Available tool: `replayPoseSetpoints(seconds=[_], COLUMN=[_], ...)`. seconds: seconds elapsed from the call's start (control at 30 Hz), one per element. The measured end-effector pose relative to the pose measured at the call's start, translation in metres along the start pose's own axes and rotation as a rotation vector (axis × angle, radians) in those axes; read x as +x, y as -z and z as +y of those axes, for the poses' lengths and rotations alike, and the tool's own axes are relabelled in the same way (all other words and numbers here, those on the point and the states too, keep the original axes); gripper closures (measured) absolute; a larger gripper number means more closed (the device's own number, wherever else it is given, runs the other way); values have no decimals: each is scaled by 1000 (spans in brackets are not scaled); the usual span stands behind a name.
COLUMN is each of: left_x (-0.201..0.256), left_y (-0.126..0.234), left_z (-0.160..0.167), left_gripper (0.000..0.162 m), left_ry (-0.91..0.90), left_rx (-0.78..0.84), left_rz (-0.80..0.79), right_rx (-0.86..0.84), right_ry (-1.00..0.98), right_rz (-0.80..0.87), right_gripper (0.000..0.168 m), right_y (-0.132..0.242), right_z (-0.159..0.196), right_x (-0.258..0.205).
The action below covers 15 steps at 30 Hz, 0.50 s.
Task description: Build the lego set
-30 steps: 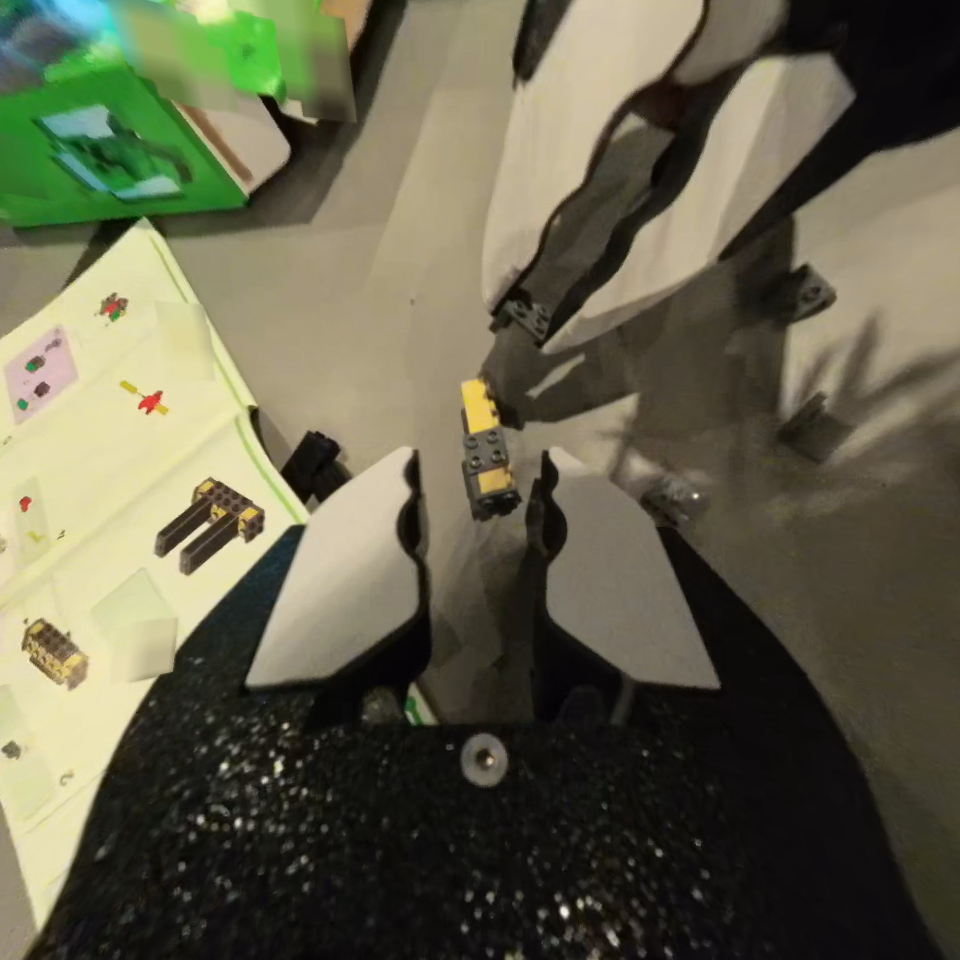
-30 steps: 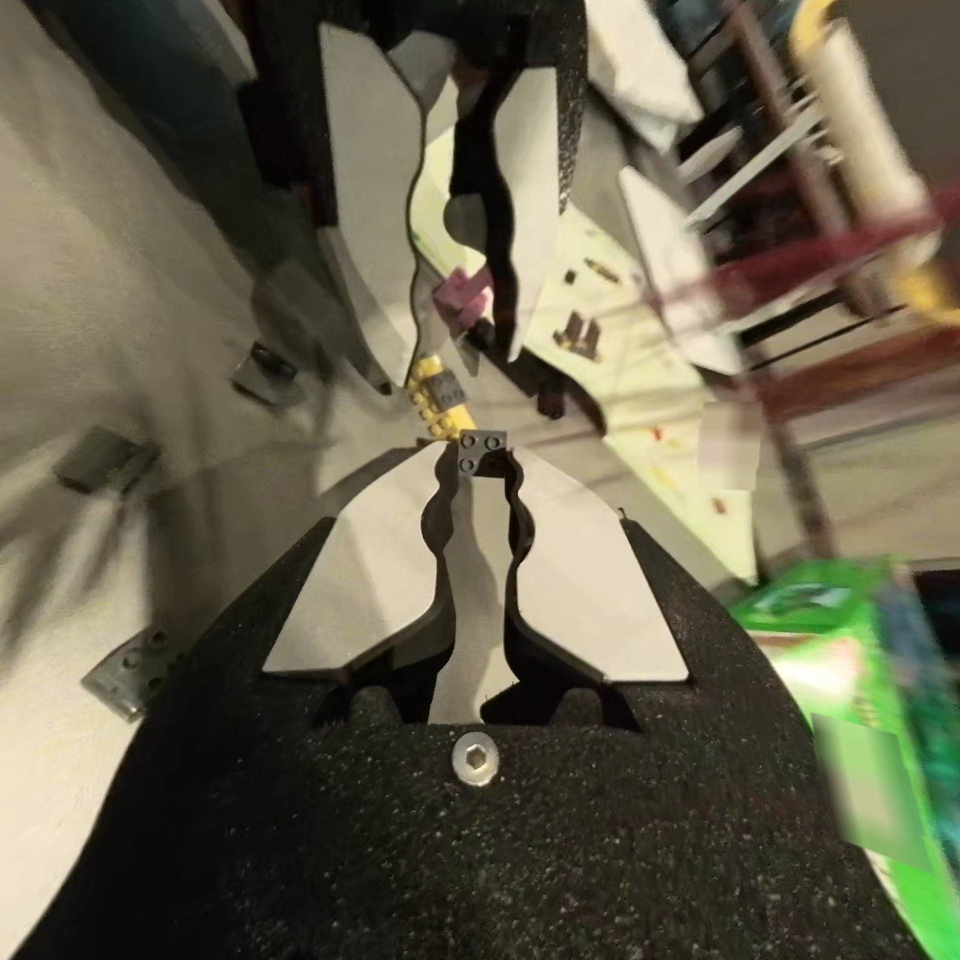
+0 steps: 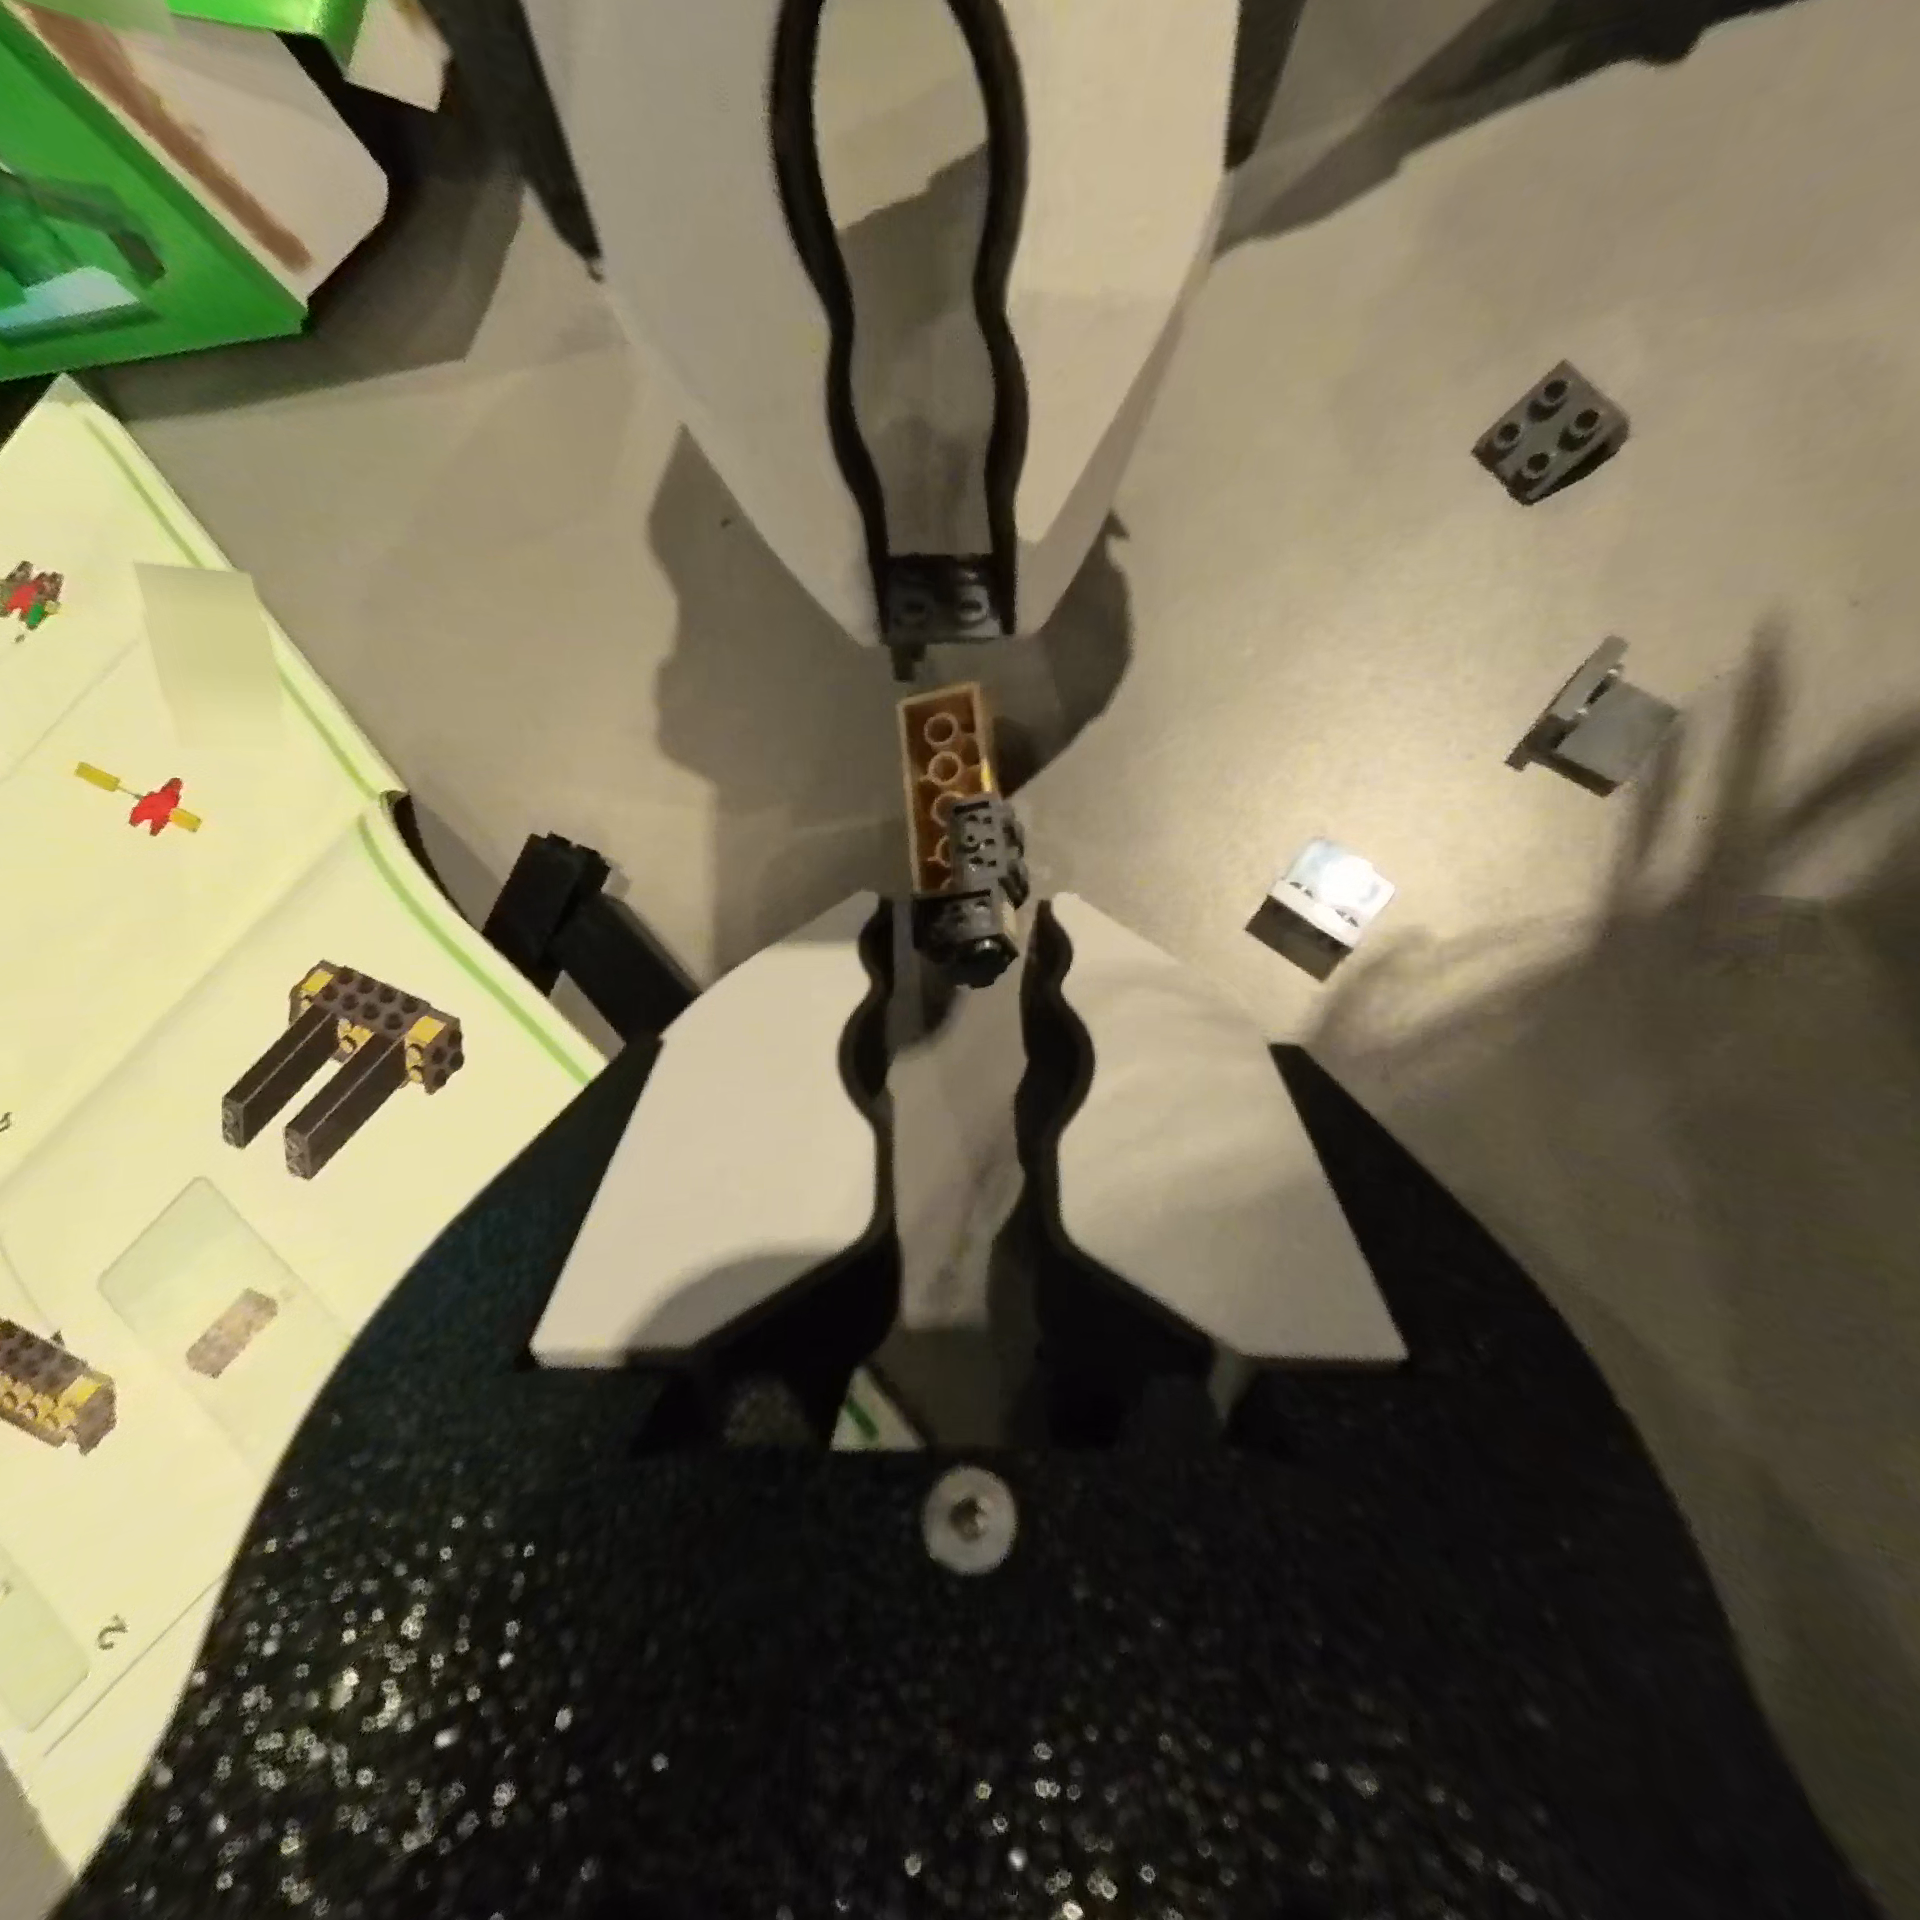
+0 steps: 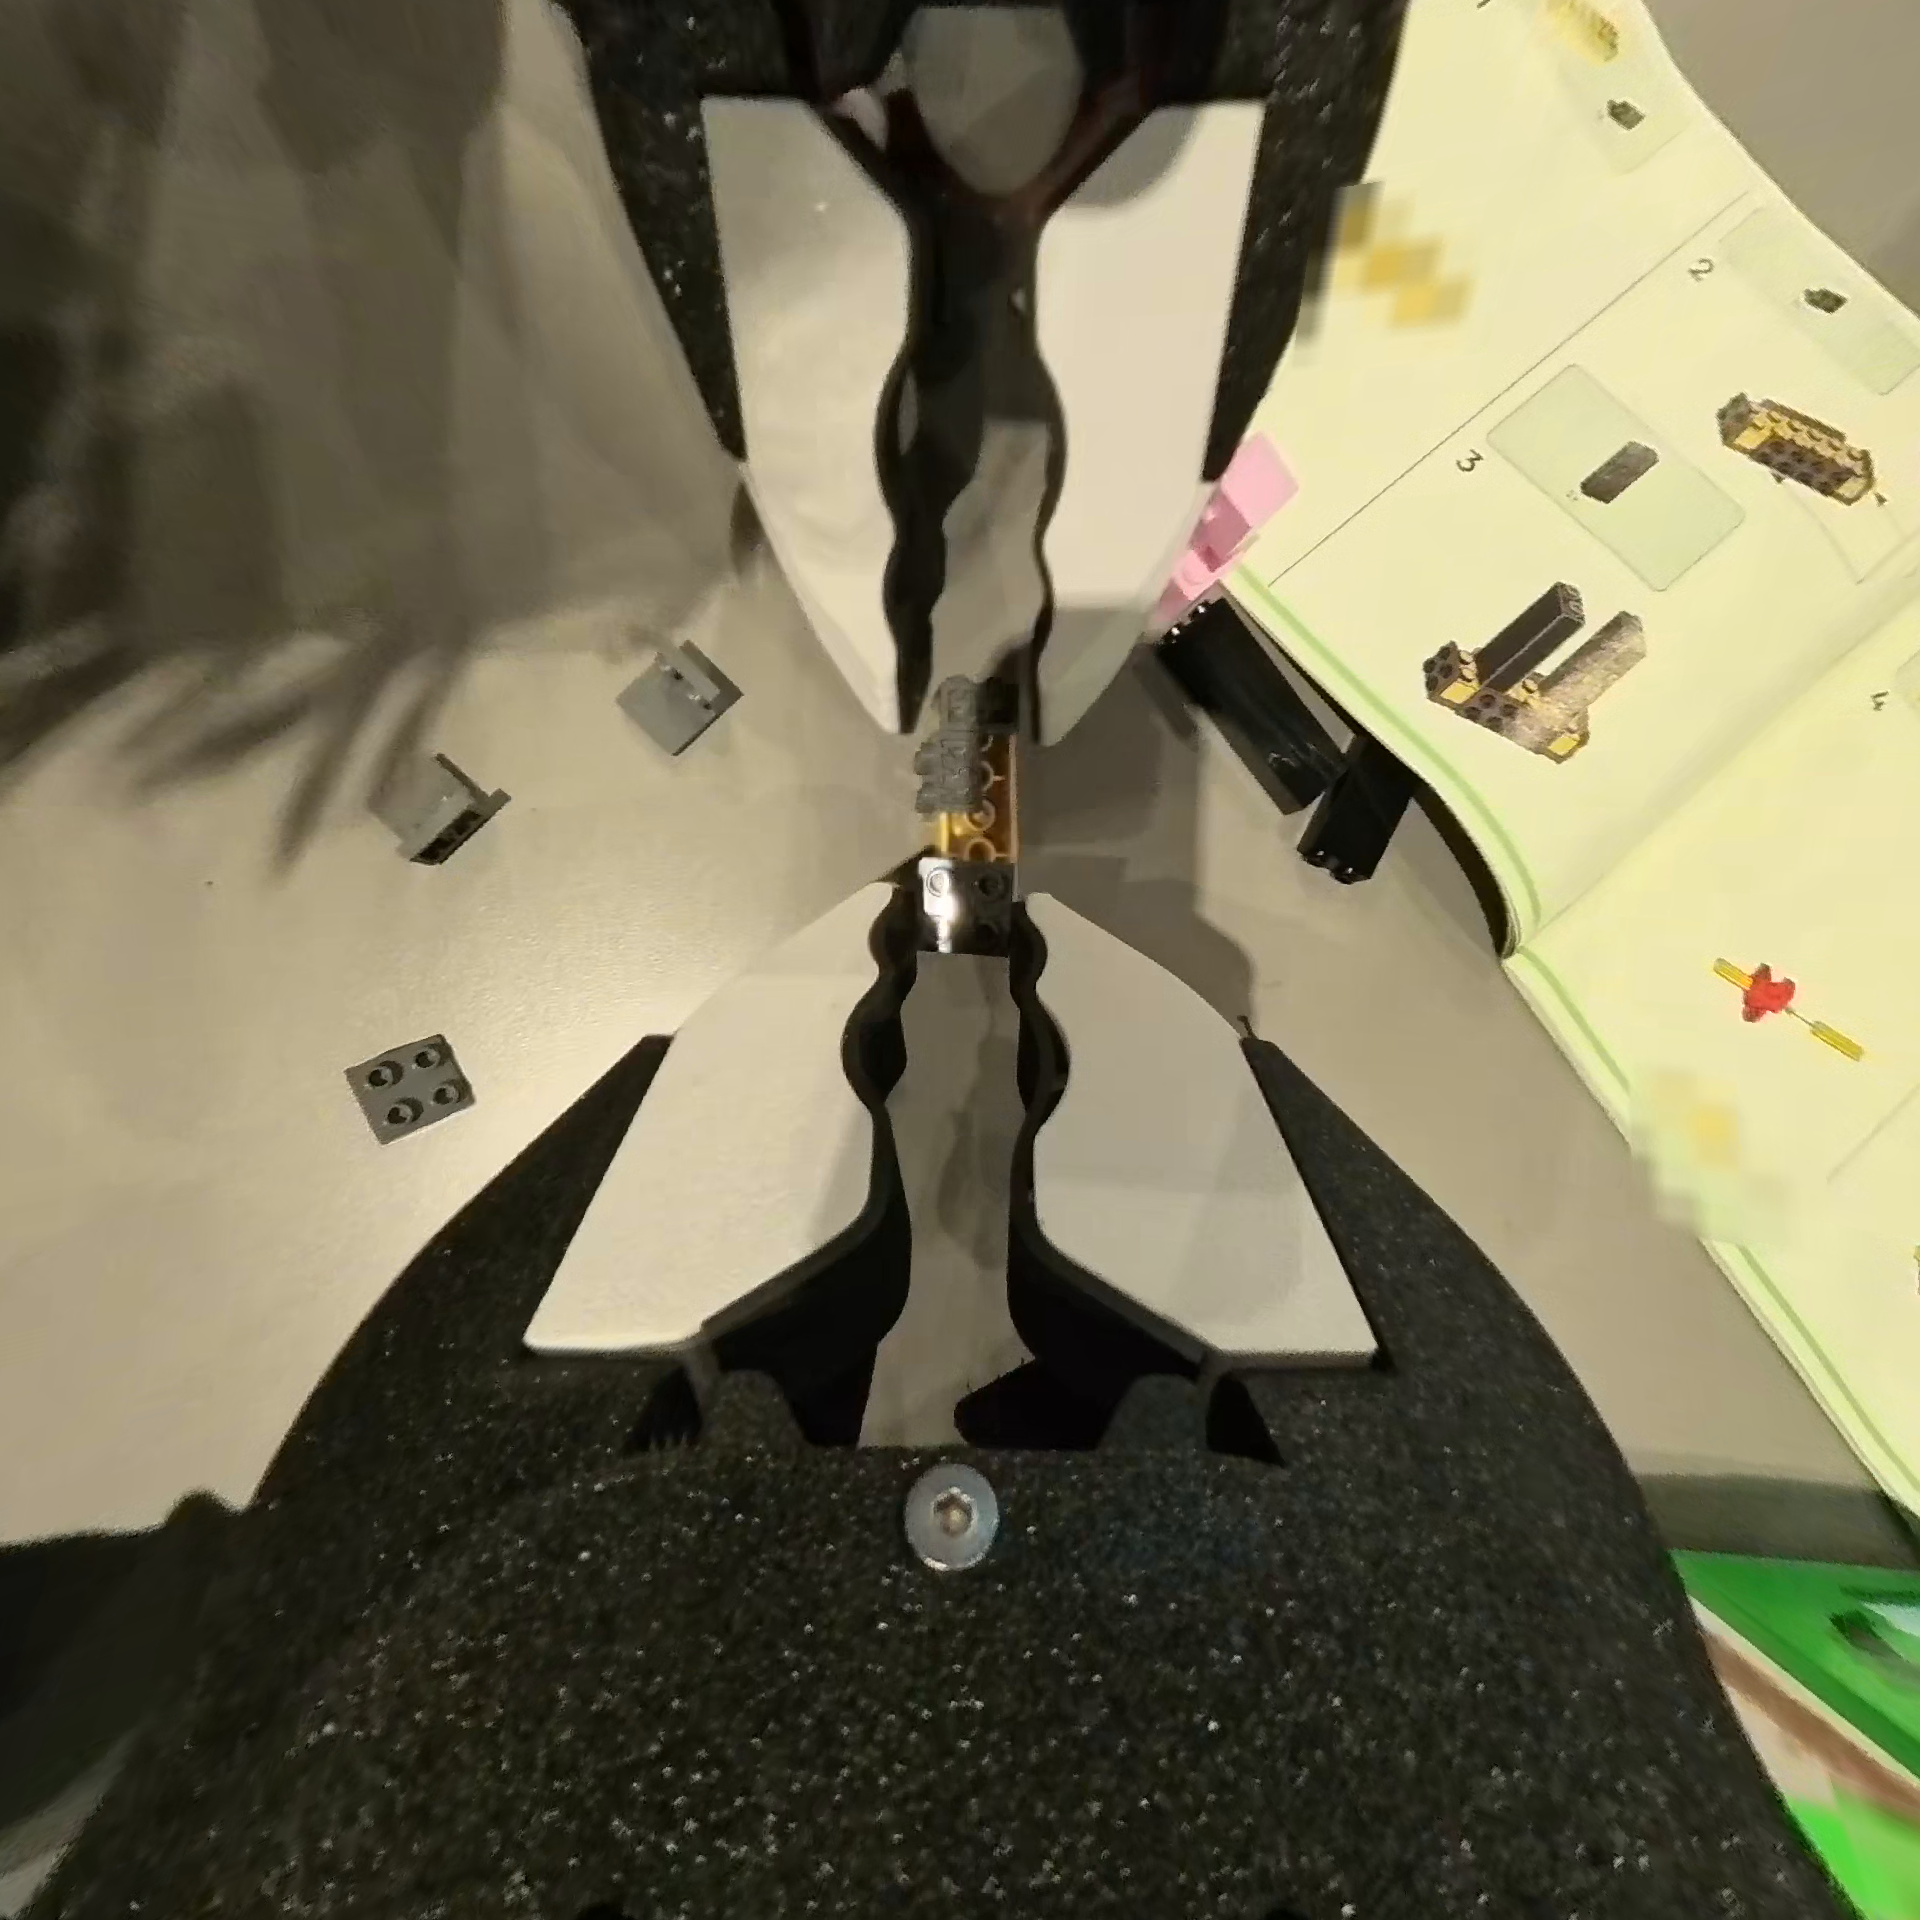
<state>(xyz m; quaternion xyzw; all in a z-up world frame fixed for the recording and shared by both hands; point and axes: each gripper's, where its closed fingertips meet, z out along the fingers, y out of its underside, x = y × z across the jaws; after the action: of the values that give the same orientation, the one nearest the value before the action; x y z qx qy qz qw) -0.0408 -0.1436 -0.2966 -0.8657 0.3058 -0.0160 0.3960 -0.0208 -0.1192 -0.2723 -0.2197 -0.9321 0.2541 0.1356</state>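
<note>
My left gripper [image 3: 961, 920] is shut on the dark grey end of a small yellow and dark grey assembly [image 3: 951, 790], held above the grey table with the hollow underside of its yellow brick showing. My right gripper [image 4: 958, 899] is shut on a small black brick [image 4: 961, 904]. It faces the left gripper tip to tip, with the black brick just off the assembly's free yellow end [image 4: 977, 821]. The left wrist view shows the right gripper [image 3: 943, 623] coming from the top with the black brick [image 3: 940, 603].
Loose on the table are a dark grey 2x2 plate [image 3: 1550, 431] and two grey bracket pieces [image 3: 1595, 717] [image 3: 1320, 904]. Long black bricks [image 4: 1288, 717] and a pink brick [image 4: 1236, 509] lie beside the open instruction booklet [image 4: 1662, 727]. A green box [image 3: 104, 208] stands behind the booklet.
The right gripper has swung into line opposite the left one and brought the black brick up to the assembly. The assembly has turned underside up, and the left fingers have closed in on it.
</note>
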Motion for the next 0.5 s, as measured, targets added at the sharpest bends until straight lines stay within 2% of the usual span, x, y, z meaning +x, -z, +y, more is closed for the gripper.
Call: replayPoseSetpoints(seconds=[0.03,0.13,0.37,0.5], left_x=[0,1,1,-9], left_y=[1,1,7,11], left_z=[0,-1,-15,-13], left_gripper=[138,145,145,146], left_ry=[2,38,257,336], left_rx=[4,13,127,134], left_rz=[0,25,122,106], right_rx=[-5,-29,-4,-13], right_ry=[2,11,22,10], right_rz=[-1,8,26,39], right_gripper=[151,151,152,152], right_y=[-1,-2,8,15], right_z=[1,7,5,10], right_x=[-1,0,1,3])
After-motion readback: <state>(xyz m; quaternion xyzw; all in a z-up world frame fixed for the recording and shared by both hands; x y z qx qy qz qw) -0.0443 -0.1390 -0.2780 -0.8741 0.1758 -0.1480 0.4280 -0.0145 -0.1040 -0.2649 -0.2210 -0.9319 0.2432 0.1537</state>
